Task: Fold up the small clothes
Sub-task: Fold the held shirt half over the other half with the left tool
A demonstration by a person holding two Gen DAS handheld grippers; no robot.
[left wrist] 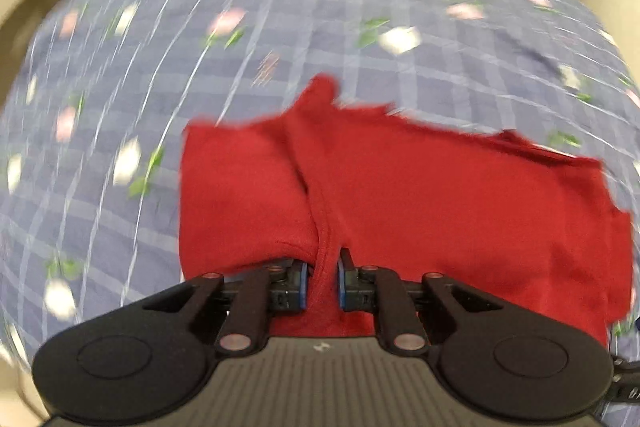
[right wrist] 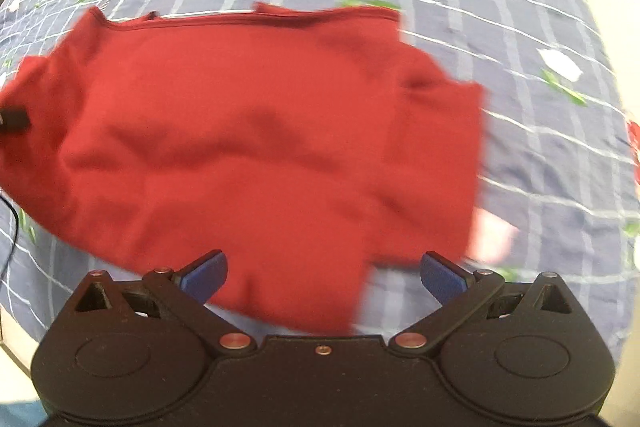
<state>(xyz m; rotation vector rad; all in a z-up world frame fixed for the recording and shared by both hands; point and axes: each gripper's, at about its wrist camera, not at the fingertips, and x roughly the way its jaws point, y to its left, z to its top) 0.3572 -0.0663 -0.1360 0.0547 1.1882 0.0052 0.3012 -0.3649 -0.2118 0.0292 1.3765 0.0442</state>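
One red garment (left wrist: 440, 211) edge in left gripper (left wrist: 322, 283).

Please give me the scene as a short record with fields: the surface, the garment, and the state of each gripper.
surface: bed sheet, blue checked with a flower print
garment: red shirt, lying on the sheet, wrinkled, not yet neatly folded
left gripper: closed on a fold of the red shirt
right gripper: open, holding nothing, above the near edge of the shirt
image quality: both views blurred by motion
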